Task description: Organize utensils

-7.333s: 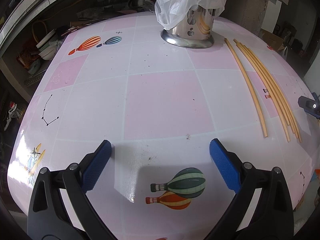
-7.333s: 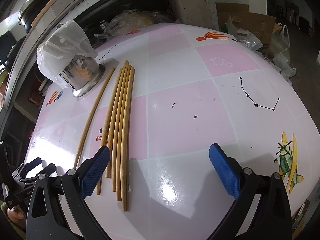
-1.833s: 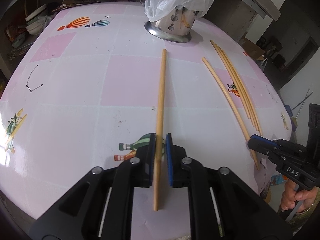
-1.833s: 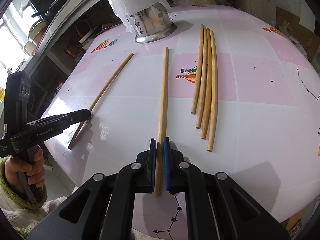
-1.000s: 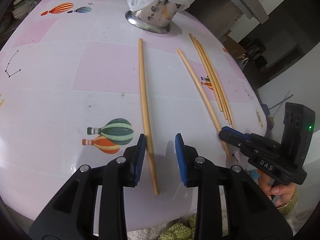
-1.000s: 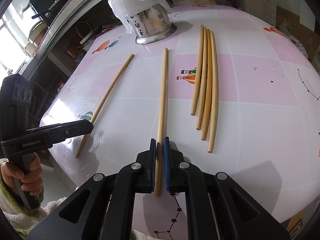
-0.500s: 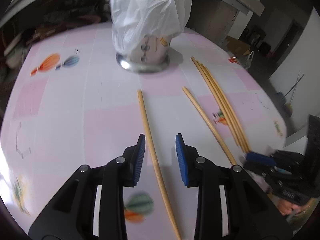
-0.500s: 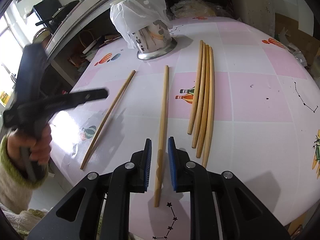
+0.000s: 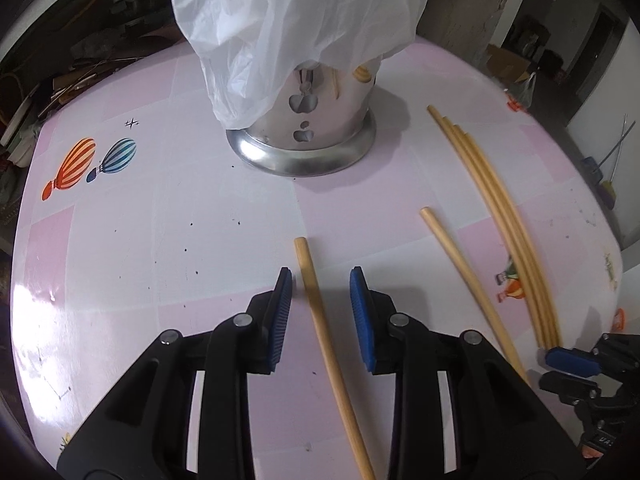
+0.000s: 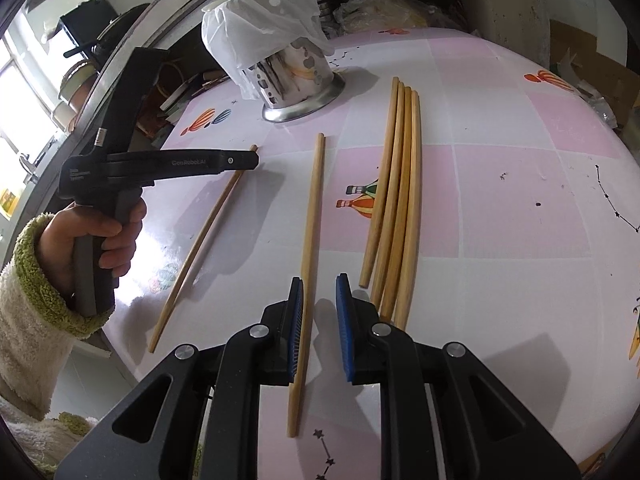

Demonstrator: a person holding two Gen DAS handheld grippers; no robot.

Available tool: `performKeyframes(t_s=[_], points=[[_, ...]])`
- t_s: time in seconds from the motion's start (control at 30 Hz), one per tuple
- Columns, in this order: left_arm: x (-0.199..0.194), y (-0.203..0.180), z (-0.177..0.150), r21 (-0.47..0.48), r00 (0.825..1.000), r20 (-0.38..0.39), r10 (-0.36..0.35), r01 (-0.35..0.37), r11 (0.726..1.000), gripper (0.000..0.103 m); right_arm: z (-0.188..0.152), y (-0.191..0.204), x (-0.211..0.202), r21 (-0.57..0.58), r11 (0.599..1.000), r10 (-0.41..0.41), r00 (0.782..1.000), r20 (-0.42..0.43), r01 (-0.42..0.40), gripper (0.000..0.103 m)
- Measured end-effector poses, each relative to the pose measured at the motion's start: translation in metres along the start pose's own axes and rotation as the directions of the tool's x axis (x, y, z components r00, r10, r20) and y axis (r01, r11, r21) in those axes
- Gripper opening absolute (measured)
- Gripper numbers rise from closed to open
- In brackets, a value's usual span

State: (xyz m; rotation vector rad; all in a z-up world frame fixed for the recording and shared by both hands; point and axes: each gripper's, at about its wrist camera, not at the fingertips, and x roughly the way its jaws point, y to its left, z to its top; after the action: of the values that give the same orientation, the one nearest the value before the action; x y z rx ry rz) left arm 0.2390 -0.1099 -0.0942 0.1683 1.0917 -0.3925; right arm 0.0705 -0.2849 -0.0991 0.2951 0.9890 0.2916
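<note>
The right gripper [image 10: 319,320] stands slightly apart astride a chopstick [image 10: 312,236], its jaws just opened so the stick lies free on the table [image 10: 500,208]. The left gripper [image 9: 320,312] is likewise apart around another chopstick [image 9: 320,320]. Four more [image 10: 396,200] lie right of the holder [image 9: 316,128], which stands beyond all of them, bag-draped [image 9: 296,20], probably with chopsticks inside.

Daylit, sharp — window glare on tabletop [image 10: 132,280], fisheye-bent edges.
</note>
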Motion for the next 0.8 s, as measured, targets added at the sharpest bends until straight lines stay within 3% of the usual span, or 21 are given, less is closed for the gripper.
performKeyframes(t_s=[0.2,0.4,0.57,0.8], points=[[0.003,-0.001,0.004,0.015,0.998,-0.006,0.059,-0.059,0.998,0.012,0.003,-0.002,0.001,0.001,1.000,0.007,1.000,0.002,-0.007,0.017],[0.003,0.002,0.005,0.004,0.997,0.001,0.078,-0.078,0.997,0.008,0.004,-0.005,0.000,0.005,1.000,0.007,1.000,0.014,-0.007,0.017],[-0.003,0.008,0.002,-0.043,0.998,0.021,0.054,-0.053,0.998,0.006,0.002,-0.005,-0.007,0.008,1.000,0.001,1.000,0.025,-0.001,0.017],[-0.053,0.021,-0.001,-0.090,0.989,0.147,0.006,0.008,0.996,0.006,0.007,-0.004,-0.015,0.005,1.000,0.003,0.999,0.045,-0.003,0.017]])
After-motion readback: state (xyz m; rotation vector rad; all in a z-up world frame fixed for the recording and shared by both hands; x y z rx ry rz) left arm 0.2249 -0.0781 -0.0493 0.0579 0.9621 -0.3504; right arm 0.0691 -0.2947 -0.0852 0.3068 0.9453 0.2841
